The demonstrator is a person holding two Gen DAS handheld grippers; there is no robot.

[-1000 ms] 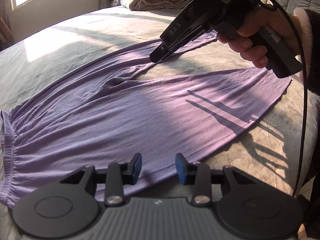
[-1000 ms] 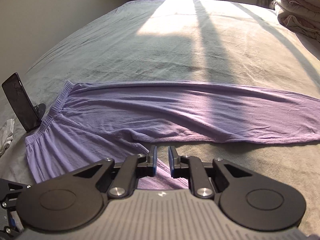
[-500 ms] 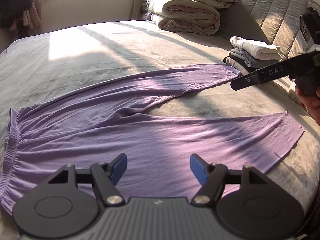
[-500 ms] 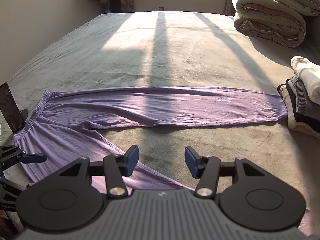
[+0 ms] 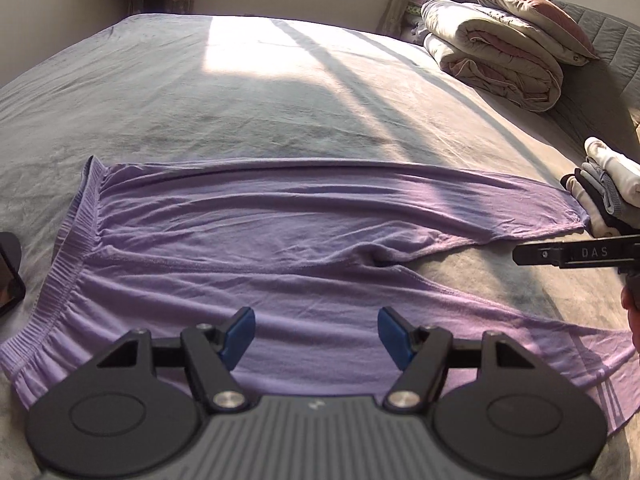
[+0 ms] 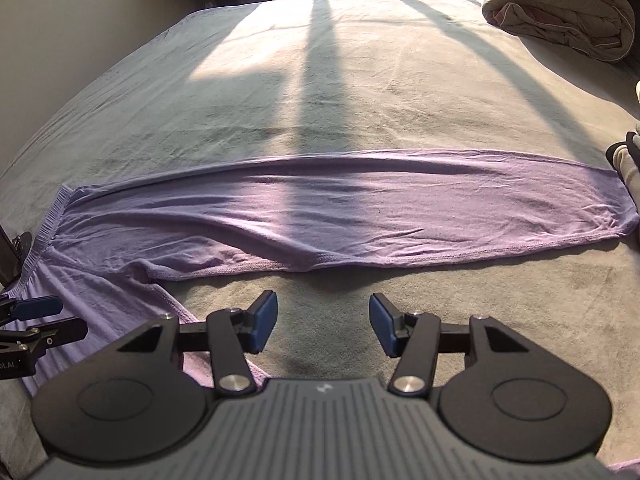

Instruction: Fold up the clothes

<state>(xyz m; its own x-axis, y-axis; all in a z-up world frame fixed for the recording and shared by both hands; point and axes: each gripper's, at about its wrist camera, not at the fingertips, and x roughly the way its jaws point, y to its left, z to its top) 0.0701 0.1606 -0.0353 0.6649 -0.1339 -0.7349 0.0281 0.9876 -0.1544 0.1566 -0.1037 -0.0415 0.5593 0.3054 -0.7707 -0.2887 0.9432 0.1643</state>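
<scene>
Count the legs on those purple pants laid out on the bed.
2. The far leg lies flat across the bed, its hem beside the folded pile. The near leg angles toward the camera; its hem is partly out of frame.

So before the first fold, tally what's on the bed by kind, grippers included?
Purple pants, spread flat: 1
Rolled duvet: 1
Pillow on top of it: 1
Stack of folded clothes: 1
Phone at the edge: 1
Grippers, both open: left gripper, right gripper: 2
Total: 7
</scene>
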